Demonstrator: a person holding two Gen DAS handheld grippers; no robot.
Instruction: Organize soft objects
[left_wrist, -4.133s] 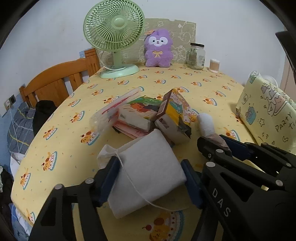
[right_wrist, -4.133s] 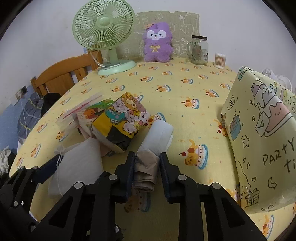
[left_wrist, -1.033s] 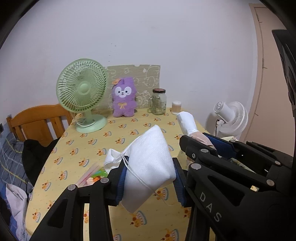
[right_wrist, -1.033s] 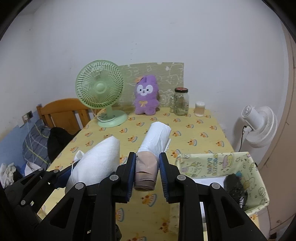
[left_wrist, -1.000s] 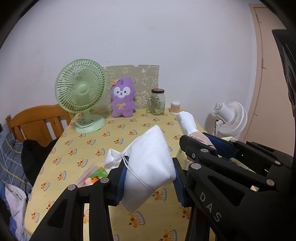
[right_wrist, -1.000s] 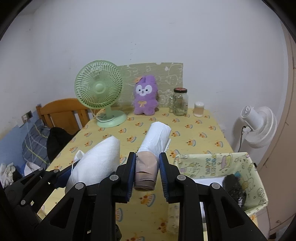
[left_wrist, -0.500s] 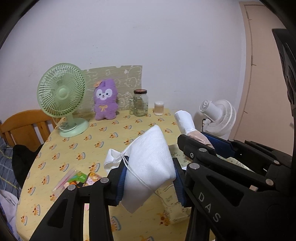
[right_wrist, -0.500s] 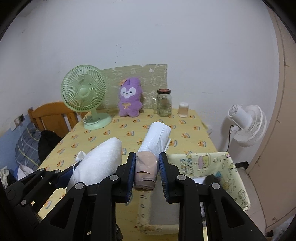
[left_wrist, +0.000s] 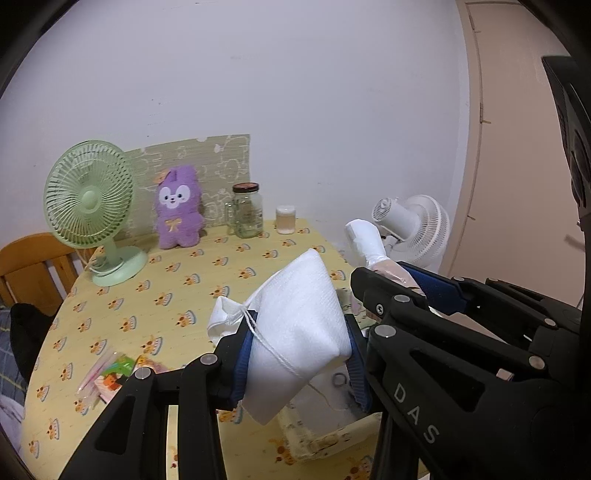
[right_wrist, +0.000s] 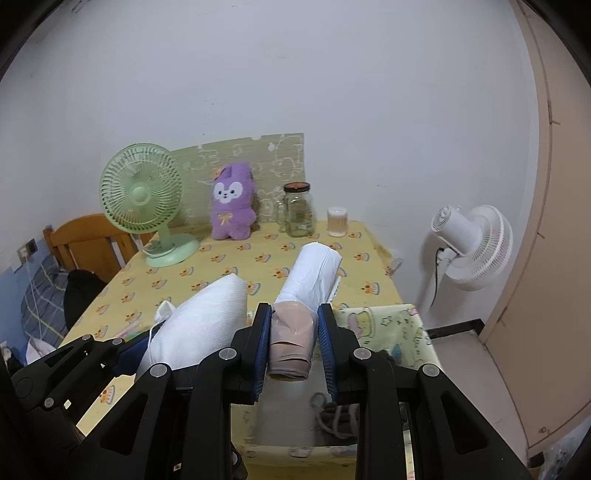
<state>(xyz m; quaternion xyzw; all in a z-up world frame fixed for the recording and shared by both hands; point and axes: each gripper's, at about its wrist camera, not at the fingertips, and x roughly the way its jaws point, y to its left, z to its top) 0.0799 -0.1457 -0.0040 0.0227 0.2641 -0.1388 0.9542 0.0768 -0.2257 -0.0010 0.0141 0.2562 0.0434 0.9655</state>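
Left gripper (left_wrist: 295, 354) clamps a pouch (left_wrist: 299, 328), right gripper (right_wrist: 294, 338) a roll (right_wrist: 308, 284), over a bin (right_wrist: 384, 325) ("DAS" on one finger); fan (right_wrist: 142, 195) behind.

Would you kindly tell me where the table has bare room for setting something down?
The tablecloth is bare mid-table, between the green fan, the purple plush and the held white pouch. It is crowded along the back wall and around the packets near the left edge.

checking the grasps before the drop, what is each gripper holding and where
Left gripper grips the white pouch across its middle, below the tied neck. Right gripper grips the roll at its tan near end.
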